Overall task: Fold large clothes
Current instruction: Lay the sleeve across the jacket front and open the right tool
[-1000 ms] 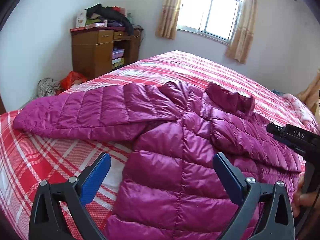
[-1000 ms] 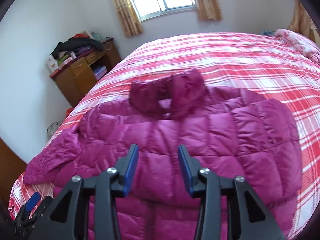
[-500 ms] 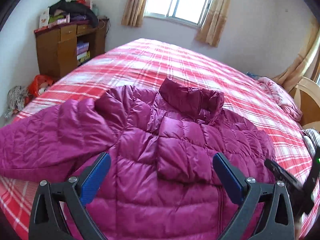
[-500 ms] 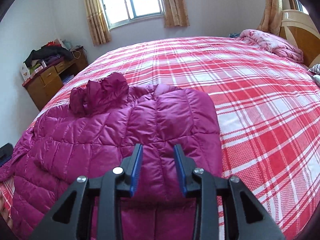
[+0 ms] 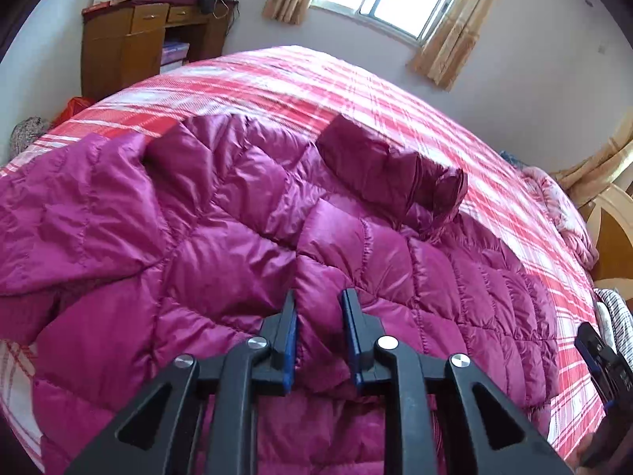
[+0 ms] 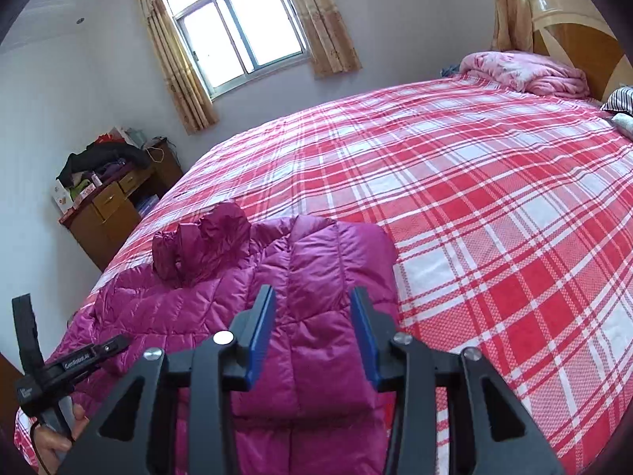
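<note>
Your magenta puffer jacket lies spread on the red plaid bed, front up, collar standing toward the window, one sleeve flung out toward the wooden desk, the opposite side already folded in over the body as a neat panel. Judge it light, soft and springy: the quilted filling will puff back after you press it, and the shiny shell looks slick, so a shallow pinch is likely to slide off. Take hold at a stitched seam or a hem edge, where the fabric is thinner and bunches into a ridge. Your left hand-held gripper has just been closing, and a ridge of the jacket's front stands between its blue pads; they seem to press on it, so treat that as a grip. Your right hand-held gripper hangs over the folded panel with its jaws partly apart and nothing pinched between them. The jacket sits near the bed's near edge and the corner toward the desk, so the loose sleeve could slip off that side if dragged. Beyond the collar and toward the headboard the bed offers broad open room; the pink blanket lies well apart.
</note>
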The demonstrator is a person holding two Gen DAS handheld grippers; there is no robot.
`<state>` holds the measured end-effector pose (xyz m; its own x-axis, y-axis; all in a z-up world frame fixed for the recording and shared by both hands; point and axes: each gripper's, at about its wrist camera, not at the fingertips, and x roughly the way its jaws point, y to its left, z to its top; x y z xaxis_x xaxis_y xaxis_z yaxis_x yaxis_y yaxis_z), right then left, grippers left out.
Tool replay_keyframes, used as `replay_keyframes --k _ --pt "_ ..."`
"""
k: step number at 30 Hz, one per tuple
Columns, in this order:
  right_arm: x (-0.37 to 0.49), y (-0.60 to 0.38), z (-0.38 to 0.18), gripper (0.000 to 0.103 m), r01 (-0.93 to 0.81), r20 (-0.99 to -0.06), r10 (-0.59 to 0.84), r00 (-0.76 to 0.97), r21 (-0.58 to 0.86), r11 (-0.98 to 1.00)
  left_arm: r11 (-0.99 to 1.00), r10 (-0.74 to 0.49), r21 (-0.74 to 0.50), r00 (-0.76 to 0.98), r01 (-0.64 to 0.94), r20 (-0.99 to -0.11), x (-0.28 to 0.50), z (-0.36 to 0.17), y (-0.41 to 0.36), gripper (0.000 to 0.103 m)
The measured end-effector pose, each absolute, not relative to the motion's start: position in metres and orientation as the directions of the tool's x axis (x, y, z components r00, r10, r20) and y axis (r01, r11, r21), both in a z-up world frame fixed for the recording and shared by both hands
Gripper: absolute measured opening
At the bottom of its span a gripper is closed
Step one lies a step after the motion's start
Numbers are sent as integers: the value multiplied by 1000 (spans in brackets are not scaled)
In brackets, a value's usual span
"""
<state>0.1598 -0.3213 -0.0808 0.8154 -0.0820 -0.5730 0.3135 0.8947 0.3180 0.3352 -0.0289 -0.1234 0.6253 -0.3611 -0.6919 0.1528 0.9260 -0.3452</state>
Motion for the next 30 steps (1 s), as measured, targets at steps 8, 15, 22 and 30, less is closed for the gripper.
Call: replay_keyframes --k 8,15,22,30 --pt "196 -325 -115 36 290 -633 39 774 408 866 949 -283 -302 665 90 -691 329 -133 -15 20" --pt "209 -309 -137 41 267 -695 33 719 319 909 970 -218 -233 660 67 -718 333 -145 -24 23" --pt "216 -285 -135 54 265 -730 -79 679 143 954 971 -218 -228 660 73 -719 332 -145 -23 26" --pt "225 -266 -139 58 270 -744 -192 640 -16 963 965 -232 -256 650 59 -724 312 -131 -7 27"
